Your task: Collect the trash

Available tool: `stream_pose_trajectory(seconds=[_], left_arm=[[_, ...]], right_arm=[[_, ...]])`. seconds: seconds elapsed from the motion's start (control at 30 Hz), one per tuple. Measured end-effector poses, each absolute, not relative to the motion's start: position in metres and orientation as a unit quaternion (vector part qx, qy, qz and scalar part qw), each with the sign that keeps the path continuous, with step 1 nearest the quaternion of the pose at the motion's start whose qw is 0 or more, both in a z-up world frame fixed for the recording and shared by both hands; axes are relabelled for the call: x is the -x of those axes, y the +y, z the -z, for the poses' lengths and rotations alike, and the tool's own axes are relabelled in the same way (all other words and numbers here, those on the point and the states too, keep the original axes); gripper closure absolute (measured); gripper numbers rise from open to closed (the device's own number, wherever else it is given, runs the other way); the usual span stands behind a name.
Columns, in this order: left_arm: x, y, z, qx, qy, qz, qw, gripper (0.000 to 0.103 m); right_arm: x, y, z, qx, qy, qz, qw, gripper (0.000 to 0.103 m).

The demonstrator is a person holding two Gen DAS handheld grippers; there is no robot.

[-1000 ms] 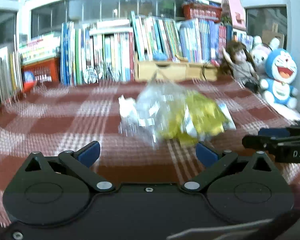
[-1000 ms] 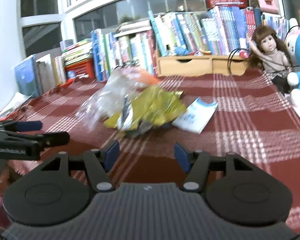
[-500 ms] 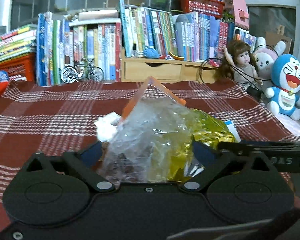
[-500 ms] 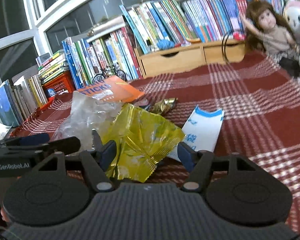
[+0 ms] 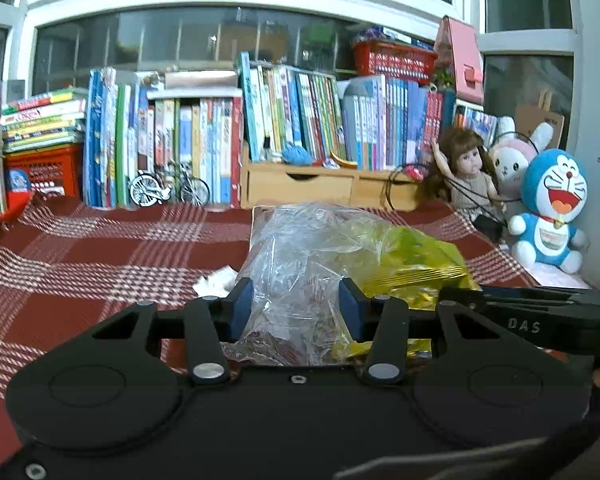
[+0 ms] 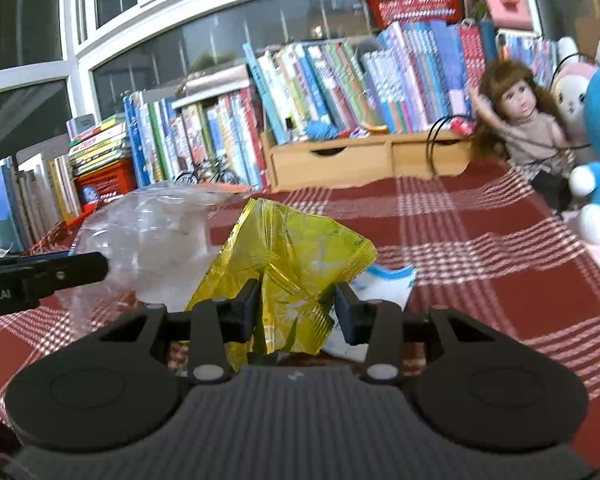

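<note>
On the red checked tablecloth [image 5: 100,256] lies a heap of trash. My left gripper [image 5: 296,308] has a crumpled clear plastic bag [image 5: 300,248] between its blue pads; the jaws are closing and both pads touch the bag. In the right wrist view, my right gripper [image 6: 296,312] is closing on a yellow foil wrapper [image 6: 296,256], which fills the gap between its pads. The clear bag [image 6: 148,232] lies left of that wrapper. A white paper scrap [image 5: 216,280] sits left of the bag. A blue-and-white packet [image 6: 388,280] lies right of the wrapper.
Rows of books [image 5: 292,120] and a wooden drawer box [image 5: 300,188] line the back. A doll [image 5: 468,176] and a blue plush [image 5: 552,208] stand at the right edge. A toy bicycle [image 5: 168,192] and a red basket [image 5: 44,168] are at back left.
Both grippers have come forward into the trash heap and their jaws have narrowed. The clear bag now sits between the left pads and the yellow wrapper between the right pads.
</note>
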State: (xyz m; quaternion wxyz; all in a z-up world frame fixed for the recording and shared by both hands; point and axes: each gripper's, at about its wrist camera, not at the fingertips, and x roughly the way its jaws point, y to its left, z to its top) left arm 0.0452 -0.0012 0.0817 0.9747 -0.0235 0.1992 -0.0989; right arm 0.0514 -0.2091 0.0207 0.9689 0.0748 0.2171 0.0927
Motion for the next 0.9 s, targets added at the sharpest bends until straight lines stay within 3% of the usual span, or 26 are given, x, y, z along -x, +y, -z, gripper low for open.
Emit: stream_pose_trajectory(seconds=[0.47,0.9], left_arm=[[-0.019,0.010,-0.115,0.038,0.157,0.099,0.982,0.059],[0.018,0.015,-0.122,0.044,0.149,0.106,0.982,0.060]], right_arm=[[-0.028,-0.226,-0.055,-0.075,0.148,-0.062,0.984,0.058],[0.006,-0.230,-0.066,-0.080,0.140,-0.097,0.982,0.058]])
